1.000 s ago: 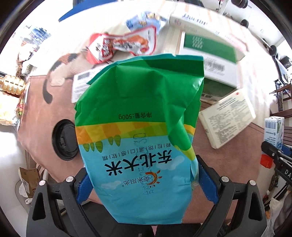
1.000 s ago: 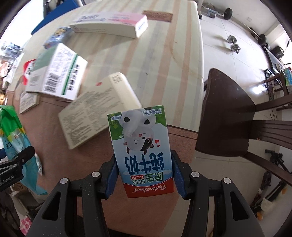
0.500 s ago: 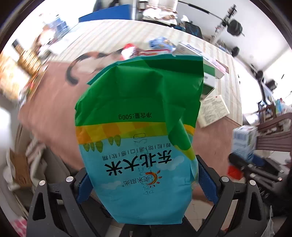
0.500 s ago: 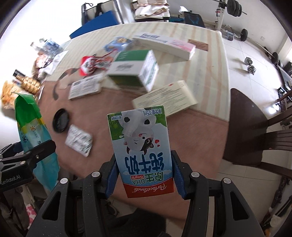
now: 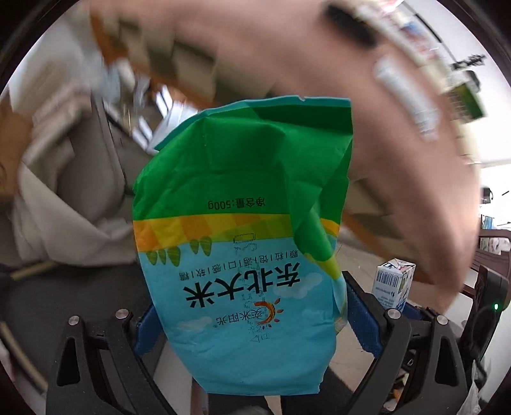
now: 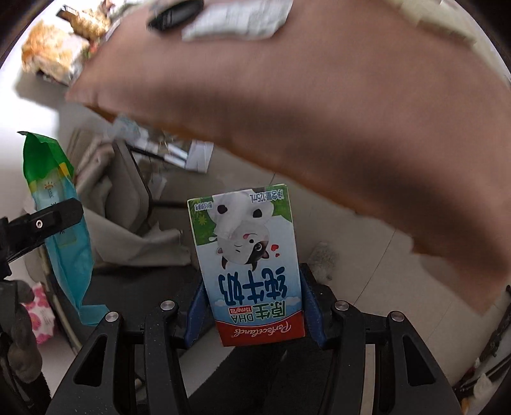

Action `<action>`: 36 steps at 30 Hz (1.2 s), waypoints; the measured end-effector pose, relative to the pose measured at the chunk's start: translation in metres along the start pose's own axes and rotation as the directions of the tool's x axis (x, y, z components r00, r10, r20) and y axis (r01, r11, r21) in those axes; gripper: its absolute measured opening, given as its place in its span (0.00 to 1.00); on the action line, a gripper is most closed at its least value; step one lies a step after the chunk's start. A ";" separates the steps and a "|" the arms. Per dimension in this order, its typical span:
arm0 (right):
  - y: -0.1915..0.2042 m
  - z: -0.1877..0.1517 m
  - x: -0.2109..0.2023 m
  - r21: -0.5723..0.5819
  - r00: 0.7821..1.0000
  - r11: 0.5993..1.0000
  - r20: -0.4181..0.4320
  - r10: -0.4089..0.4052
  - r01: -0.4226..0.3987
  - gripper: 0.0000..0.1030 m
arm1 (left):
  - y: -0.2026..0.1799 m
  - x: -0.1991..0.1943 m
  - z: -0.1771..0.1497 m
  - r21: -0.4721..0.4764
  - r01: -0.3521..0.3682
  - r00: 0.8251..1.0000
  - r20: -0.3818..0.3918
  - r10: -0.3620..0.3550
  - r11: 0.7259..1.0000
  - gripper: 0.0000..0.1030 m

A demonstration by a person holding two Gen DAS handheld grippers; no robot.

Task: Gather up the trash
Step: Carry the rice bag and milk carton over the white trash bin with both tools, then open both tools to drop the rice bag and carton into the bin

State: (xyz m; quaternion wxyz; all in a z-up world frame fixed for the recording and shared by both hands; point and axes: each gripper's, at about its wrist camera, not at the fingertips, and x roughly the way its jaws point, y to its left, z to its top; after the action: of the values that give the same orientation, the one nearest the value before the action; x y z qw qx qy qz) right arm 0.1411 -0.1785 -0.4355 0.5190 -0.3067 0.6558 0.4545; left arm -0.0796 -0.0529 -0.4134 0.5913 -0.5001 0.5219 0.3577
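My left gripper (image 5: 249, 322) is shut on a green and blue rice bag (image 5: 242, 223) that stands up between its blue pads. My right gripper (image 6: 252, 313) is shut on a small milk carton (image 6: 249, 261) with a cow picture. Both are held off the table's near edge, above the floor. The rice bag also shows at the left of the right wrist view (image 6: 57, 204), and the milk carton at the lower right of the left wrist view (image 5: 394, 282).
The table with its brown cloth (image 6: 319, 95) sweeps blurred across the top of both views, with a black lid (image 6: 175, 14) and a white packet (image 6: 236, 19) on it. A grey covered chair (image 6: 121, 198) and tiled floor (image 6: 361, 255) lie below.
Both grippers have pulled back from over the table and swung down toward the floor and the chair, each still holding its item. The views are now blurred by the motion.
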 end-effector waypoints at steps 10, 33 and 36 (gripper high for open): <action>-0.004 0.006 0.213 -0.079 0.999 0.997 -0.051 0.006 -0.010 0.53 | 0.084 0.235 0.022 -0.207 0.124 0.973 -0.165 -0.159 0.970 0.96; -0.016 0.015 0.296 -0.099 0.979 0.974 -0.011 -0.205 0.203 0.92 | 0.078 0.265 -0.020 -0.050 -0.342 0.940 -0.008 0.342 0.938 0.97; -0.009 0.012 0.276 -0.109 0.979 0.973 0.004 -0.205 0.204 0.92 | 0.078 0.243 -0.024 -0.049 -0.338 0.941 -0.005 0.338 0.940 0.97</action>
State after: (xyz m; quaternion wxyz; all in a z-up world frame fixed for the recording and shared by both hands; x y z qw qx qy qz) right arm 0.0788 -0.1519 -0.7030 0.5430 -0.4023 0.5969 0.4326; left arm -0.1108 -0.0816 -0.6664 0.5097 -0.4168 0.5899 0.4674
